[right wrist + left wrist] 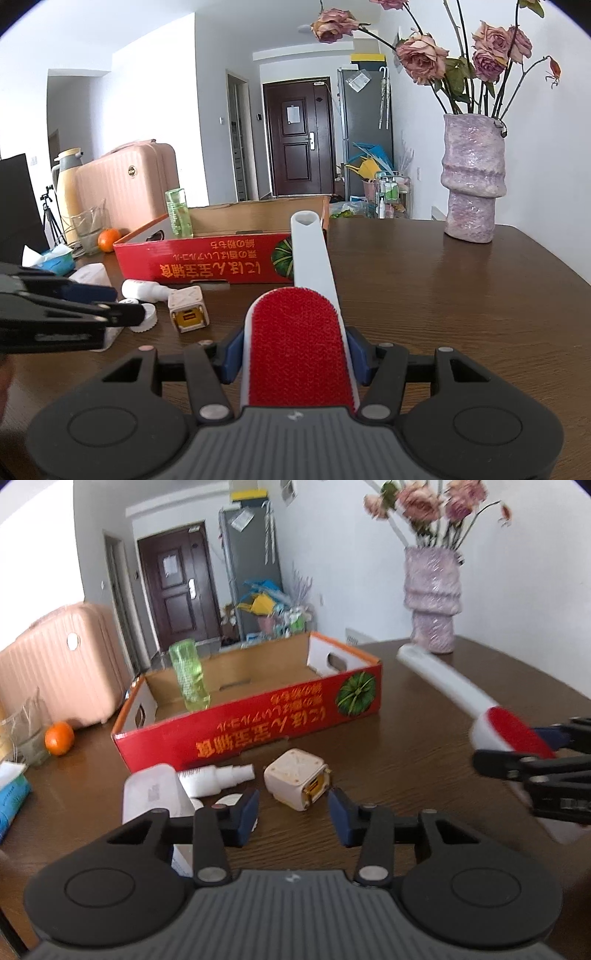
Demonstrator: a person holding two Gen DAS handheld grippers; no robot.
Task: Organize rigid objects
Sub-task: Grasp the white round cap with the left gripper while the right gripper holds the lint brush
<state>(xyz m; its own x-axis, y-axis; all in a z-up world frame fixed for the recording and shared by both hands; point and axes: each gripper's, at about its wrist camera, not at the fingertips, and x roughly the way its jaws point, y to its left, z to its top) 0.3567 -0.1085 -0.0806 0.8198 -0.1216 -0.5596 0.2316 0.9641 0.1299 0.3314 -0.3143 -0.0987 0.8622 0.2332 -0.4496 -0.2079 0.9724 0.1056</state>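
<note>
Right tool is gripping the lint brush by its red head, pads pressing both edges, white handle sticking fwd toward the red cardboard box w/ its tip overlapping the box's near right corner in the right wrist view. Left tool is standing partly open, nothing betw. its pads, w/ the cream cube lying on the surface just ahead of them. The green bottle is already sitting inside the box.

Judgement: the brush is prob. going into the box next. Long handle means lifting the tip clear of the near wall first, then laying it lengthwise, away from the bottle. Keep the grip firm; a long lever can twist. Left tool should be centring on the cube before closing, avoiding the white spray bottle beside it.
</note>
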